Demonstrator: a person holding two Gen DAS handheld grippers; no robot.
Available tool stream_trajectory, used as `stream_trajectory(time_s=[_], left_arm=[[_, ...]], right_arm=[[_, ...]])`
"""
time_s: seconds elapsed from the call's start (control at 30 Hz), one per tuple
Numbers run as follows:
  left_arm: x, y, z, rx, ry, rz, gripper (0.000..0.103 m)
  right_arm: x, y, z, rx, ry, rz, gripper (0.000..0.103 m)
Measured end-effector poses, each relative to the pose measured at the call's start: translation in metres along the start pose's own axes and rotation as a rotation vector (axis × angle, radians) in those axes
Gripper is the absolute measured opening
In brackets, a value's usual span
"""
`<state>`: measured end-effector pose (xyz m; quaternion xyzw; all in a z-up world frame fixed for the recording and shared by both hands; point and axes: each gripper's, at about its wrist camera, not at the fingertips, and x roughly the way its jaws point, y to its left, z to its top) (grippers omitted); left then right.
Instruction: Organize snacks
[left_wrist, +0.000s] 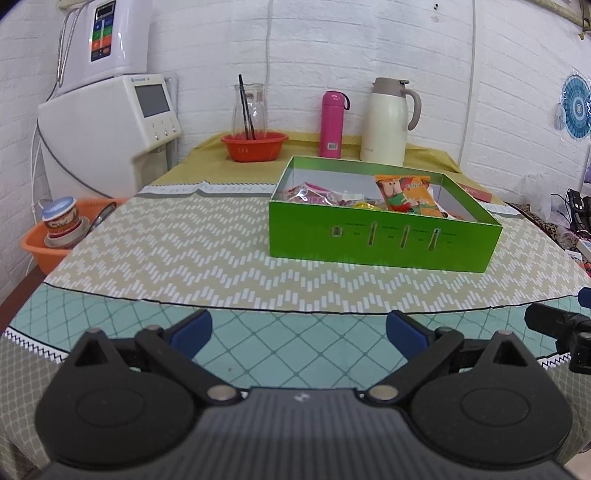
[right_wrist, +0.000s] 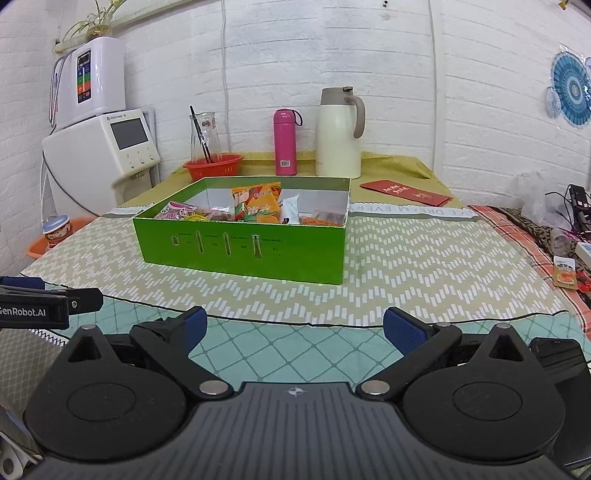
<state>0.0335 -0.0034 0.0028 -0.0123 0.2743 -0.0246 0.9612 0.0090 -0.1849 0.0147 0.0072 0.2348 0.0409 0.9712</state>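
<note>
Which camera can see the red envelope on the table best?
The right wrist view. There the red envelope lies flat in full sight, right of the green box. In the left wrist view the box hides all but a thin red strip.

Both tongs (left_wrist: 298, 332) (right_wrist: 294, 329) agape, empty.

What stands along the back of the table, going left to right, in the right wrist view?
Glass carafe in the red basket → pink bottle → cream jug → red envelope, lying flat.
</note>
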Motion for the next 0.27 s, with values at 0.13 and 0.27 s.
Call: stream_trajectory(time_s=[0.13, 0.27], left_arm=[[-0.0012, 0.0005, -0.0012, -0.005, -0.008, -0.021, 0.098], [-0.0022, -0.0002, -0.0013, 0.001, -0.009, -0.018, 0.098]], right_arm=[[0.0010, 0.0015, -0.0006, -0.003, 0.006, 0.003, 0.103], [0.0013, 0.0023, -0.0003, -0.004, 0.004, 0.008, 0.103]])
